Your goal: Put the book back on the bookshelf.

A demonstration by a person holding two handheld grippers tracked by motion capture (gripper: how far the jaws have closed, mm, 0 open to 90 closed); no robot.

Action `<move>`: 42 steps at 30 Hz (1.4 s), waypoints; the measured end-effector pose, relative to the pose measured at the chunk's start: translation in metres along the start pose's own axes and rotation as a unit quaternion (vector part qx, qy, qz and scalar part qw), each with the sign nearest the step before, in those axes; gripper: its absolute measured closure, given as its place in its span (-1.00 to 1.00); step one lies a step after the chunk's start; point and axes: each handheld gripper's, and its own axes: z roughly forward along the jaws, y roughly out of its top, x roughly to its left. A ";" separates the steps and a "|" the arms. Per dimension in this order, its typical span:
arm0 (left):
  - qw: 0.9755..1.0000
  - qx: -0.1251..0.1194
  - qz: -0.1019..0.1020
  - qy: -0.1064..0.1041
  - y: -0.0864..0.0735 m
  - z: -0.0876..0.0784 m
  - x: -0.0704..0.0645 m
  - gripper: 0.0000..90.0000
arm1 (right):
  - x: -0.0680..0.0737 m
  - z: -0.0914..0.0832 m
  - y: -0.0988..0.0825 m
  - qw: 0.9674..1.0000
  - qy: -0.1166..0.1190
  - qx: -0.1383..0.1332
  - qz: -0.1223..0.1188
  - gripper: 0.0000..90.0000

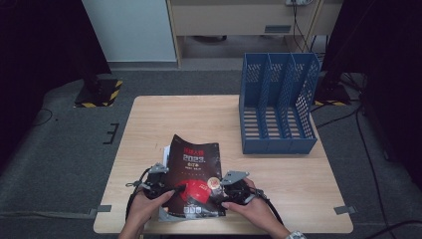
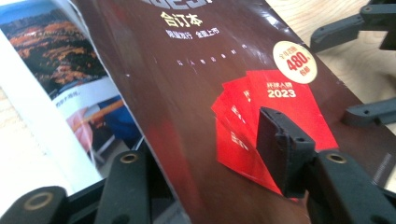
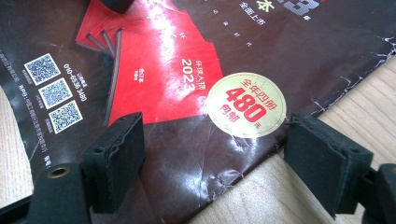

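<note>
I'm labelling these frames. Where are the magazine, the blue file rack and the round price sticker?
magazine [image 1: 191, 159], high view, dark cover
blue file rack [image 1: 278, 145], high view, front wall
round price sticker [image 3: 246, 105], right gripper view, centre

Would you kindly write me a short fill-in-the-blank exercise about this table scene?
1. The file rack standing on the table is coloured ____.
2. Both grippers are at the dark ____ with the red 2023 graphic.
3. The round sticker on the cover reads ____.
4. The file rack has ____ compartments.

Missing words: blue; magazine; 480; three
</note>
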 end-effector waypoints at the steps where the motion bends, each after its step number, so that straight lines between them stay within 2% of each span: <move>1: 1.000 0.000 0.001 0.002 0.001 0.002 0.000 0.02 | 0.000 0.000 0.000 1.000 0.000 0.000 0.001 -0.54; 6: 1.000 0.003 0.006 0.002 0.003 0.006 0.001 0.07 | 0.000 0.000 0.000 1.000 0.000 0.000 0.002 -0.54; 12: 1.000 0.003 -0.001 -0.002 0.002 0.002 0.004 0.66 | -0.001 0.000 0.000 1.000 0.002 0.000 0.003 -0.54; 14: 1.000 0.003 -0.003 -0.005 0.002 0.002 0.004 0.78 | -0.001 0.000 0.000 1.000 0.002 0.000 0.003 -0.56; 15: 1.000 0.003 -0.005 -0.008 0.001 0.002 0.004 0.78 | -0.001 0.000 0.000 1.000 0.001 0.000 0.004 -0.58; 16: 1.000 0.002 -0.004 -0.010 0.001 0.001 0.003 0.90 | -0.002 0.000 0.001 1.000 0.002 0.001 0.005 -0.59; 18: 1.000 0.001 -0.004 -0.013 0.001 0.001 0.003 0.99 | -0.001 0.001 0.001 1.000 0.002 0.001 0.004 -0.59; 20: 1.000 -0.005 -0.007 -0.020 0.001 -0.001 0.003 0.99 | -0.002 0.001 0.001 1.000 0.009 0.003 0.002 -0.70; 25: 0.999 -0.031 -0.016 -0.040 0.002 -0.009 0.004 1.00 | -0.004 0.000 0.001 1.000 0.015 0.004 0.004 -0.71; 29: 0.998 -0.045 -0.012 -0.048 0.003 -0.013 0.003 1.00 | -0.006 0.000 0.001 1.000 0.016 0.003 0.012 -0.71; 33: 0.995 -0.076 -0.007 -0.063 0.005 -0.021 0.001 1.00 | -0.010 -0.001 0.001 1.000 0.019 0.002 0.023 -0.76; 42: 0.992 -0.104 0.002 -0.079 0.006 -0.029 -0.003 1.00 | -0.014 -0.001 0.002 0.999 0.033 0.001 0.039 -0.78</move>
